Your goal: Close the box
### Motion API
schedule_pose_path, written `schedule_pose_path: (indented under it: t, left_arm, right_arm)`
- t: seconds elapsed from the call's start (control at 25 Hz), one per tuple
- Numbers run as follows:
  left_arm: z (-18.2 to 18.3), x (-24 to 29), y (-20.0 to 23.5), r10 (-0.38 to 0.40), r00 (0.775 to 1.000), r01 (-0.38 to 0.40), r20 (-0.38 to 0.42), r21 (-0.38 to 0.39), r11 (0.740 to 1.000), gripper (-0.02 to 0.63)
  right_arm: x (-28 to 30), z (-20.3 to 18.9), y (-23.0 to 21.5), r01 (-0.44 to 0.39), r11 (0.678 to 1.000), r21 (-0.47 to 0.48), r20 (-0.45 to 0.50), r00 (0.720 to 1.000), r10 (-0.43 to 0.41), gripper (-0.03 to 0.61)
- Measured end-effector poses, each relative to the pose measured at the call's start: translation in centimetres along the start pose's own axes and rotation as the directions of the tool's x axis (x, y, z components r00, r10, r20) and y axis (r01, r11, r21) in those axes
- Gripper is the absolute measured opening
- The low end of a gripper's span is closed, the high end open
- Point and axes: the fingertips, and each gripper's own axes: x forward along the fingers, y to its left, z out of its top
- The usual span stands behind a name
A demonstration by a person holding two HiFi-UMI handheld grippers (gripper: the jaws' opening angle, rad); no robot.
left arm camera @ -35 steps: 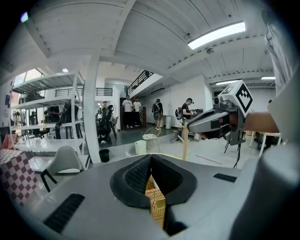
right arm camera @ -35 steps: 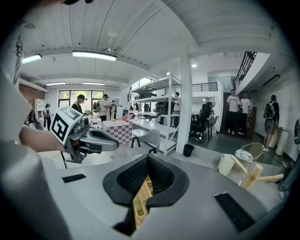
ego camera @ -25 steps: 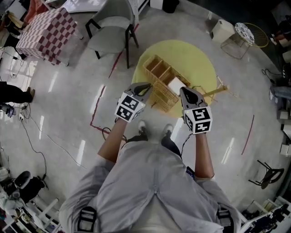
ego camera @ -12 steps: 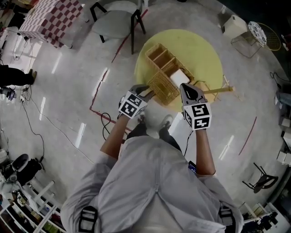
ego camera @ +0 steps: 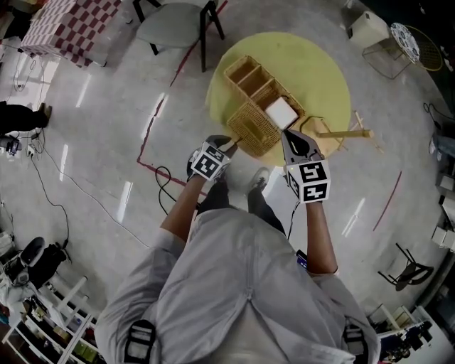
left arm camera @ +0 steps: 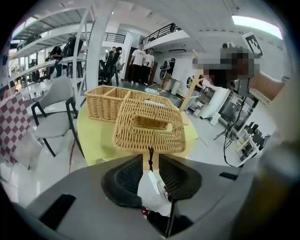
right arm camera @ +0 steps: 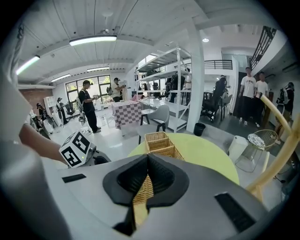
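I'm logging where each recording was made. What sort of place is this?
Probably an open-plan lab or workshop: white shelving racks, cables trailing over a polished floor, and people standing about.

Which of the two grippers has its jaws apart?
The left gripper: a gap shows between its jaws; the right gripper is shut on the wicker lid.

Colours at the round table
Box and lid: tan woven wicker, white block inside. Table pale yellow. Floor glossy grey with a red line. Cloth: red-and-white checks. Chair grey with black legs. Left gripper and right gripper: grey, with black-and-white square markers.
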Motion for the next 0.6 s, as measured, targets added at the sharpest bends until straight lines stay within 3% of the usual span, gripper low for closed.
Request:
schedule_pose_path:
  t: [0.36,0.6]
  left_arm:
    - [-2.1,3.2,-0.5,-0.026,0.999,0.027,-0.048,0.01,1.0,0.114]
    - [-2.3,3.8,-0.5,-0.018,0.999,0.017,-0.041,-0.023,1.0,0.059]
  right_arm:
    - [-0.6,-2.1,0.0,0.029,0.999,0.025,-0.04,0.999,-0.028,0.023]
    - [-1.4,-3.5,-0.2,0.046,0.998,0.036,-0.06,0.997,-0.044,0.023]
